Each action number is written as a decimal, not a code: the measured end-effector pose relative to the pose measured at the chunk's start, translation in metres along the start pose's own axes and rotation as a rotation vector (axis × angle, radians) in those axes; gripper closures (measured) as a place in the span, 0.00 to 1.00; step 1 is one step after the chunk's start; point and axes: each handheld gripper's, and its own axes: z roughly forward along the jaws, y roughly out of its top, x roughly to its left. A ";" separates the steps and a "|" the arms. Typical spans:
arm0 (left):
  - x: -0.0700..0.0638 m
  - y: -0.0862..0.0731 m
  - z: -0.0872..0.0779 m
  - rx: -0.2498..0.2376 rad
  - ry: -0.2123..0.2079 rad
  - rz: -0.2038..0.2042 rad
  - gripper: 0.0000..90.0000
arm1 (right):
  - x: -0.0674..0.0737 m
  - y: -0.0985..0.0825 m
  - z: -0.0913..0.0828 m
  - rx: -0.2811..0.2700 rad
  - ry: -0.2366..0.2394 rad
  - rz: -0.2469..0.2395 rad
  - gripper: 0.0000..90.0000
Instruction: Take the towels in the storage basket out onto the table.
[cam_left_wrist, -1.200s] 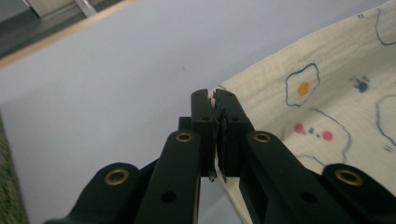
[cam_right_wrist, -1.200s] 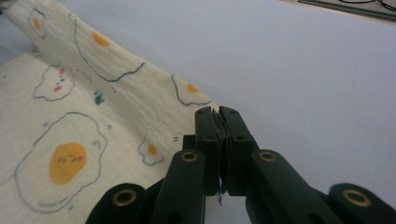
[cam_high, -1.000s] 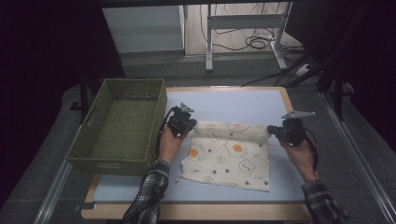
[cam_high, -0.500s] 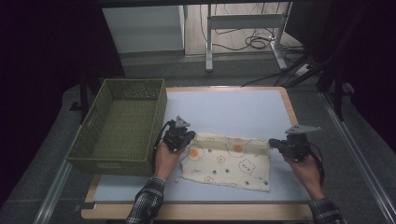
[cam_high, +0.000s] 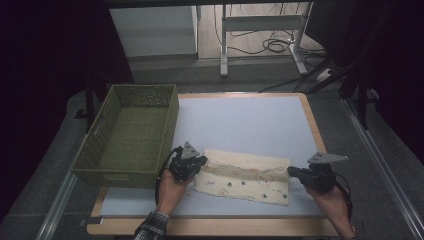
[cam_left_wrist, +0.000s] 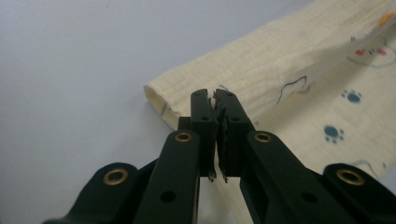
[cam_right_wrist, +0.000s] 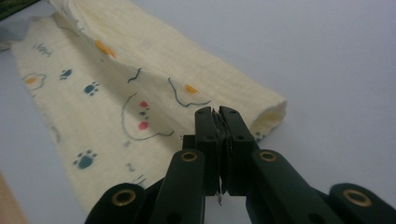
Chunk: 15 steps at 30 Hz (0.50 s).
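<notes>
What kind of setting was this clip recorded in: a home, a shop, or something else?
Most likely a lab or recording workstation, not a home. A pale work table with a wooden rim stands among dark curtains, cables trail over the floor behind it, and a metal frame leg stands there. A green woven basket and a printed cloth look staged.

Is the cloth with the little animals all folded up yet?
Partly. The cream animal-print cloth already has its far edge doubled over towards the person. The left gripper and right gripper each pinch an end of that folded layer, not yet laid flat. The green woven basket beside it holds no cloth.
</notes>
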 end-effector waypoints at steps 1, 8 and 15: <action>-0.001 -0.003 -0.002 -0.006 -0.007 -0.003 0.96 | 0.002 -0.002 -0.002 -0.001 0.004 -0.001 0.97; -0.009 -0.028 -0.011 -0.030 -0.046 -0.013 0.97 | 0.019 -0.014 -0.010 0.013 0.026 -0.019 0.96; -0.010 -0.047 -0.016 -0.031 -0.066 -0.032 1.00 | 0.033 -0.024 -0.014 0.026 0.042 -0.047 0.96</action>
